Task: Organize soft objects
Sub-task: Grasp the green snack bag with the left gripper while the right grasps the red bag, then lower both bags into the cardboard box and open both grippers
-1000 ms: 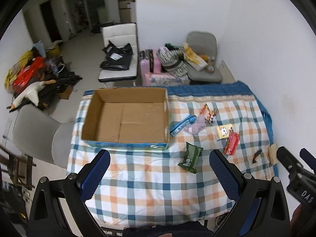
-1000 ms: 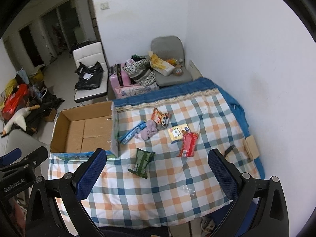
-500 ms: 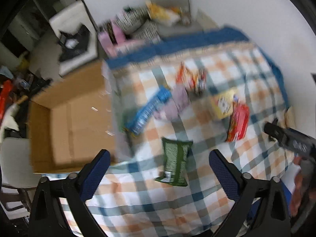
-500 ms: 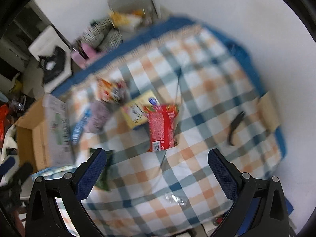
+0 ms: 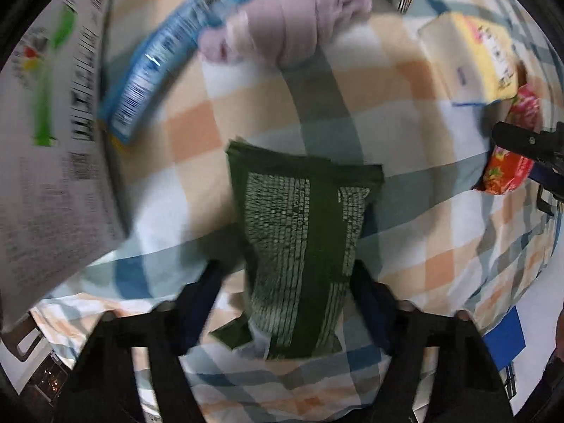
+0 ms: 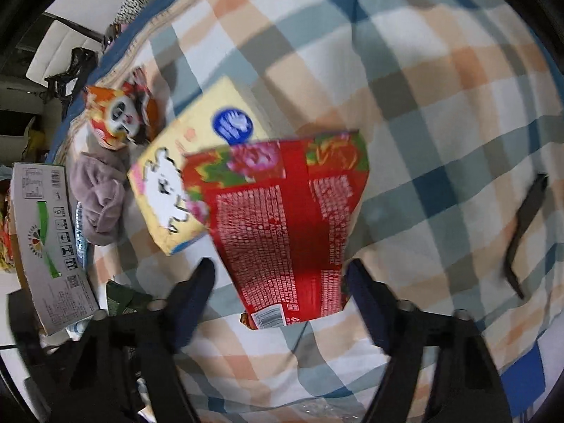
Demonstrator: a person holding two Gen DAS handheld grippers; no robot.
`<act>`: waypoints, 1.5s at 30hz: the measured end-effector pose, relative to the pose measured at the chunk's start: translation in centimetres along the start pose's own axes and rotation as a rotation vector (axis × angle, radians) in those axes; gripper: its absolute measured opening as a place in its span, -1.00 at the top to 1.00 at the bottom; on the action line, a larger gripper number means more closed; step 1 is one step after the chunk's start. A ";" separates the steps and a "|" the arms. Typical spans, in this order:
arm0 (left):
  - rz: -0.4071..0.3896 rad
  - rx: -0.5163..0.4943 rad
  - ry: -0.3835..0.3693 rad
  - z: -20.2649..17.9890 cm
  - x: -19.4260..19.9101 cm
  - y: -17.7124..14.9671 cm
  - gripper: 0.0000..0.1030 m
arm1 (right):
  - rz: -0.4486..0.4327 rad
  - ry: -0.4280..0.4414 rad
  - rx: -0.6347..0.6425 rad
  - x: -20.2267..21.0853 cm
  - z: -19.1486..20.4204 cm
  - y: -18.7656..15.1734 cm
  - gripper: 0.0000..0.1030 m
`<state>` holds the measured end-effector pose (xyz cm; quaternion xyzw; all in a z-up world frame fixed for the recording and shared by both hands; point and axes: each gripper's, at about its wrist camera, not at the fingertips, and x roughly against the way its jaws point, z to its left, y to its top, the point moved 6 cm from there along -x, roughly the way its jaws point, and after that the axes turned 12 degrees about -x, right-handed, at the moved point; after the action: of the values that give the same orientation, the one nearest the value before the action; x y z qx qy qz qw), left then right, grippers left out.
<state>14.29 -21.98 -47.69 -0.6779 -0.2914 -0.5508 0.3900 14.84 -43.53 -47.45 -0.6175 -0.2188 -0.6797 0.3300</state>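
My left gripper (image 5: 287,278) is open, low over the checked tablecloth, its fingers on either side of a dark green packet (image 5: 303,236). My right gripper (image 6: 278,271) is open, its fingers on either side of a red packet (image 6: 285,218) that overlaps a yellow packet (image 6: 183,172). A mauve soft toy (image 5: 285,21) lies beyond the green packet, beside a blue packet (image 5: 165,53); the toy also shows in the right wrist view (image 6: 98,194). An orange panda-face packet (image 6: 120,116) lies behind it.
The cardboard box's printed side wall (image 5: 46,134) stands left of the green packet; it also shows in the right wrist view (image 6: 46,246). A black clip-like object (image 6: 525,225) lies right of the red packet. The right gripper's tip (image 5: 528,141) shows at the left view's right edge.
Both grippers have dropped from high above the table to just over it. The left now straddles the green packet, the right straddles the red packet. Both stay open.
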 end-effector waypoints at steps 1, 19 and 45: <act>-0.003 -0.003 0.013 -0.1 -0.3 0.0 -0.03 | -0.003 -0.018 -0.001 -0.3 -0.1 0.0 -0.03; -0.199 0.071 -0.005 -0.2 8.2 -5.8 0.37 | 0.017 0.044 0.080 3.0 3.8 -7.2 0.07; -0.396 0.395 -0.045 27.9 18.9 -4.6 0.37 | 0.054 0.175 0.442 9.1 36.9 -15.7 0.06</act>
<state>29.22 3.47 -30.84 -0.5307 -0.5284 -0.5337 0.3928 29.02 -8.37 -31.58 -0.4745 -0.3159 -0.6572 0.4930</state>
